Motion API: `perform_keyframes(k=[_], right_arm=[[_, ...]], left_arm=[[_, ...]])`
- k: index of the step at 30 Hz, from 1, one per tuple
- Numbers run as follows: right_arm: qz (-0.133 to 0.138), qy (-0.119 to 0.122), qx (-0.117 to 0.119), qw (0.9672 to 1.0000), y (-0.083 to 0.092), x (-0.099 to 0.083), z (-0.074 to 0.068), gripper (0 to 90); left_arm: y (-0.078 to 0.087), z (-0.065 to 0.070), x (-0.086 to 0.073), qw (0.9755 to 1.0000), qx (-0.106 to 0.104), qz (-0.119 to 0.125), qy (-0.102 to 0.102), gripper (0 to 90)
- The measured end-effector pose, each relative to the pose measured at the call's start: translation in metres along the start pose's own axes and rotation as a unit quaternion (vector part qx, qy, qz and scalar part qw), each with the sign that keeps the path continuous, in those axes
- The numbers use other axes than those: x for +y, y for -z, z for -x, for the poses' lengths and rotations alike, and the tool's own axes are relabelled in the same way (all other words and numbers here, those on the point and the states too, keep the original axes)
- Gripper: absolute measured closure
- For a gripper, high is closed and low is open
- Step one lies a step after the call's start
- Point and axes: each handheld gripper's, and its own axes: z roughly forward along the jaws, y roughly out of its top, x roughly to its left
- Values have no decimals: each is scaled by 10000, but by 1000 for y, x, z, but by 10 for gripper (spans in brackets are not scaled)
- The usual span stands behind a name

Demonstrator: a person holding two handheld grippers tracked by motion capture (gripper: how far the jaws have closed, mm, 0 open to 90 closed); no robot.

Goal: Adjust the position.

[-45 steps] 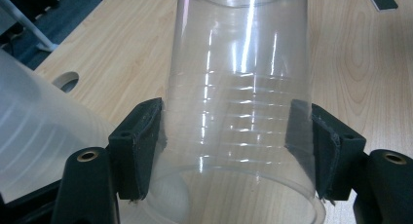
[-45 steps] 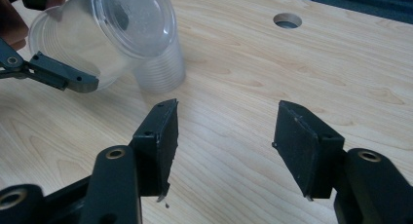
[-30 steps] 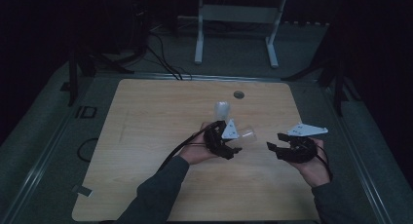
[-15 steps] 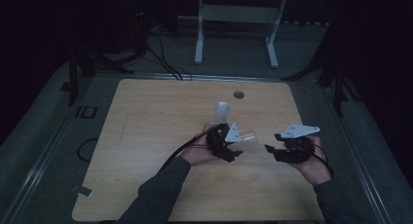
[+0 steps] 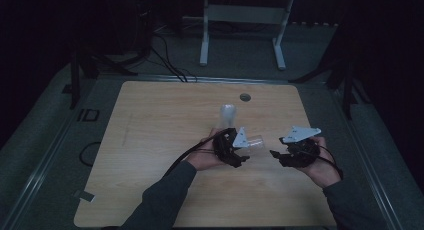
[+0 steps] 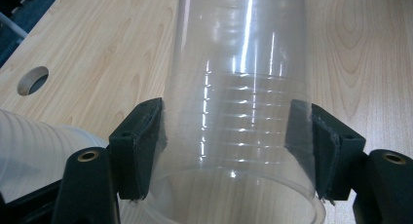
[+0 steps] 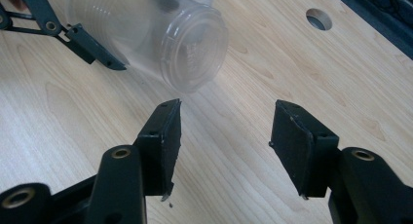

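**Clear Cup Held Sideways Over Mid-Table**

While the left gripper [image 5: 239,149] pinches a clear plastic cup [image 6: 243,102] by its sides, holding it level above the table [image 5: 150,140] middle, the right gripper [image 7: 224,136] faces the cup's base with jaws spread, nothing between them. A second cup [image 5: 228,115] stands just beyond. Bare wood lies open toward the left edge and near corners; a round hole [image 5: 245,97] sits by the far edge.

clear ribbed plastic cup [image 5: 254,141] held tipped sideways above the table; 1 more cup [image 5: 228,115] stands behind
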Motion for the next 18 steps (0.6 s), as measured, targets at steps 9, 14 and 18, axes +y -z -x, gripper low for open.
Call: perform_keyframes(k=[9, 14, 18], right_arm=[[-125, 243, 63, 9996, 1, 3, -1, 427], [-223, 356, 101, 9991, 2, 4, -2, 423], [-299, 478, 121, 9983, 3, 7, -2, 414]], left_arm=[[-2, 2, 1, 9999, 2, -107, -66, 309], [-3, 3, 2, 9998, 13, -147, -135, 309], [-4, 4, 2, 9997, 24, -169, -159, 310]])
